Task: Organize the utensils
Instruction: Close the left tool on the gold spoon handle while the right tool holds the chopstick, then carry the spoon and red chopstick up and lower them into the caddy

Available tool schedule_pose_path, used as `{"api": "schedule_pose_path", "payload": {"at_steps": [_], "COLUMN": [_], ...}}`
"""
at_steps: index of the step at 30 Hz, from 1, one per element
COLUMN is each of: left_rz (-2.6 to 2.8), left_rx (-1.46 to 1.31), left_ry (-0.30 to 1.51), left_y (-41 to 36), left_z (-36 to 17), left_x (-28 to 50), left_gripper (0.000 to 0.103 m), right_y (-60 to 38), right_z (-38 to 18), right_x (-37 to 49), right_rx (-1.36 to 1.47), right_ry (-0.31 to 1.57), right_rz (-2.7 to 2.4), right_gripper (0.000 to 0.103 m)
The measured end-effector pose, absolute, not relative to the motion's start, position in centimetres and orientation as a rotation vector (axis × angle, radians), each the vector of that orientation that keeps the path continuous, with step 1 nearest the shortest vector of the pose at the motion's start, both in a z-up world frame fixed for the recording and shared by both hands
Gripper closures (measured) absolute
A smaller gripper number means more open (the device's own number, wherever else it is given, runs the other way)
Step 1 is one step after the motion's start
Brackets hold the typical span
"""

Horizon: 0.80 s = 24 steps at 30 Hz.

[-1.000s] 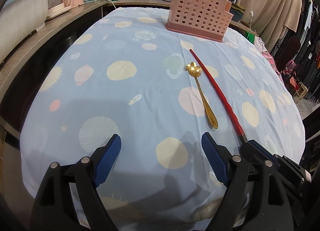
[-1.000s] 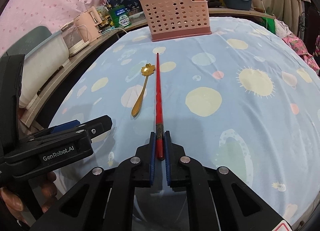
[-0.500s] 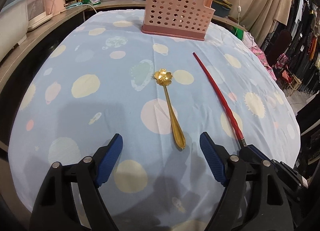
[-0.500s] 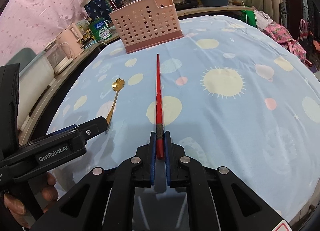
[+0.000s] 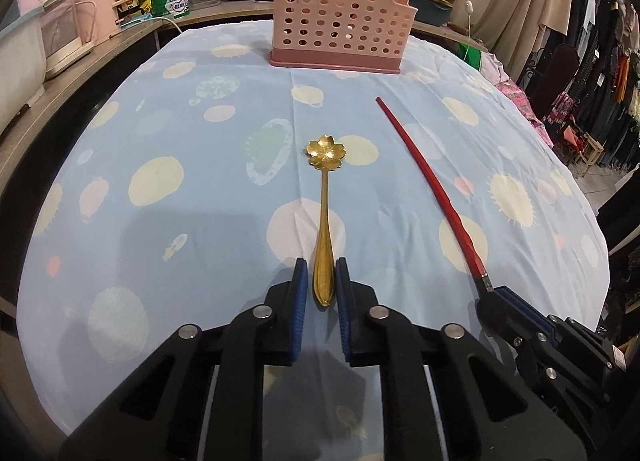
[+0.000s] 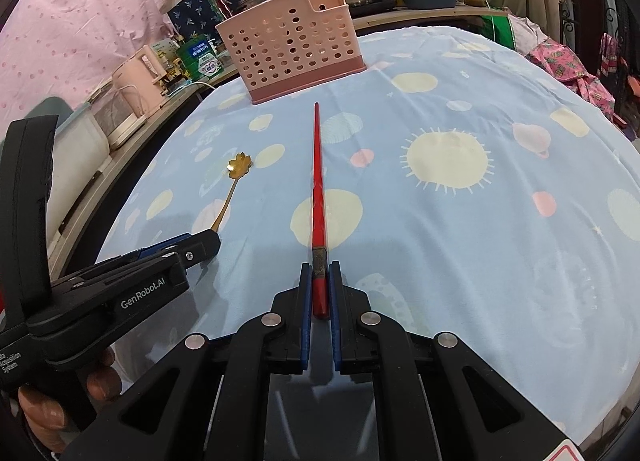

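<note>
Left tool (image 5: 321,281) closing around spoon (image 5: 324,221).

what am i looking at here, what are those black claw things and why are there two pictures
The black claws are hand-held grippers, one in each of a person's hands, each with a fisheye camera looking along its blue-padded fingers. So there are two pictures: one from the left gripper, one from the right gripper. Both look over a table with a blue spotted cloth. At its far end stands a pink basket with holes. The left gripper's jaws are closing around the handle of a gold spoon. The right gripper is shut on the end of a red chopstick. In the right picture, the left gripper shows at the left edge.
</note>
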<state>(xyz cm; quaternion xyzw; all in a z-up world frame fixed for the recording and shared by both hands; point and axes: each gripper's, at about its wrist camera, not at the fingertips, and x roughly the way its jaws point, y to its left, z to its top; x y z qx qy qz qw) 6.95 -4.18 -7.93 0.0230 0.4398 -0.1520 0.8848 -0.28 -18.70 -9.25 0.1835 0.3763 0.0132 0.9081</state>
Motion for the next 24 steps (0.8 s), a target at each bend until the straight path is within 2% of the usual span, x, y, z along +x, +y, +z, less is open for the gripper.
{"api": "schedule_pose_path", "payload": {"at_steps": [12, 24], "left_rz": [-0.33, -0.322], "left_rx": [-0.023, -0.077], "left_ry": [0.889, 0.805], "left_y": [-2.5, -1.1], "left_z": [-5.6, -1.0], "left_x": [6.2, 6.4], "left_gripper": [0.093, 0.093], "right_y": [-18.6, -20.2], "right_z": [-8.2, -3.9], "right_x": [-0.8, -1.5], "right_rx": [0.38, 0.403], "right_ry": [0.747, 0.636], "right_rz": [0.036, 0.031], "right_gripper": [0.096, 0.096]}}
